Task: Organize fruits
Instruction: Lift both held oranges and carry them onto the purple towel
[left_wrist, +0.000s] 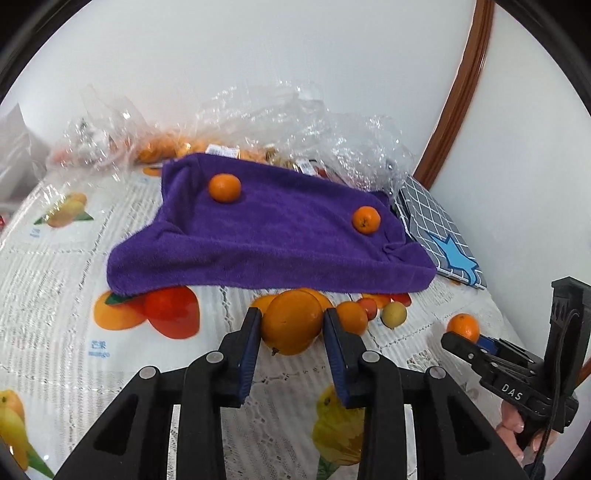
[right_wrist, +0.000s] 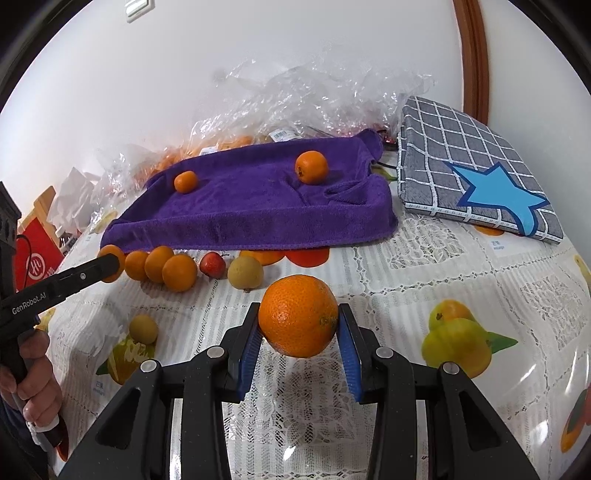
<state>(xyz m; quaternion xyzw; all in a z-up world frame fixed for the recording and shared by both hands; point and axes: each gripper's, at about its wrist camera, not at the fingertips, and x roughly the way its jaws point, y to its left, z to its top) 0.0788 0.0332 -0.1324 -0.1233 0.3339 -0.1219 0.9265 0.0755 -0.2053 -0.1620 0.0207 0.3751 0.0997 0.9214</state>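
Observation:
My left gripper (left_wrist: 292, 323) is shut on an orange (left_wrist: 293, 321) at the left end of a row of fruits just before the purple towel (left_wrist: 273, 232); it also shows in the right wrist view (right_wrist: 110, 264). My right gripper (right_wrist: 298, 317) is shut on another orange (right_wrist: 298, 315) and holds it above the tablecloth; it shows in the left wrist view (left_wrist: 461, 334). Two small oranges (left_wrist: 224, 187) (left_wrist: 365, 219) lie on the towel. The row holds oranges (right_wrist: 180, 272), a small red fruit (right_wrist: 213, 265) and a yellow-green fruit (right_wrist: 245, 272).
A second yellow-green fruit (right_wrist: 143, 328) lies alone on the fruit-print tablecloth (right_wrist: 406, 266). A grey checked cushion with a blue star (right_wrist: 476, 170) lies right of the towel. Clear plastic bags of fruit (right_wrist: 295, 99) pile against the wall. A red box (right_wrist: 35, 254) stands at left.

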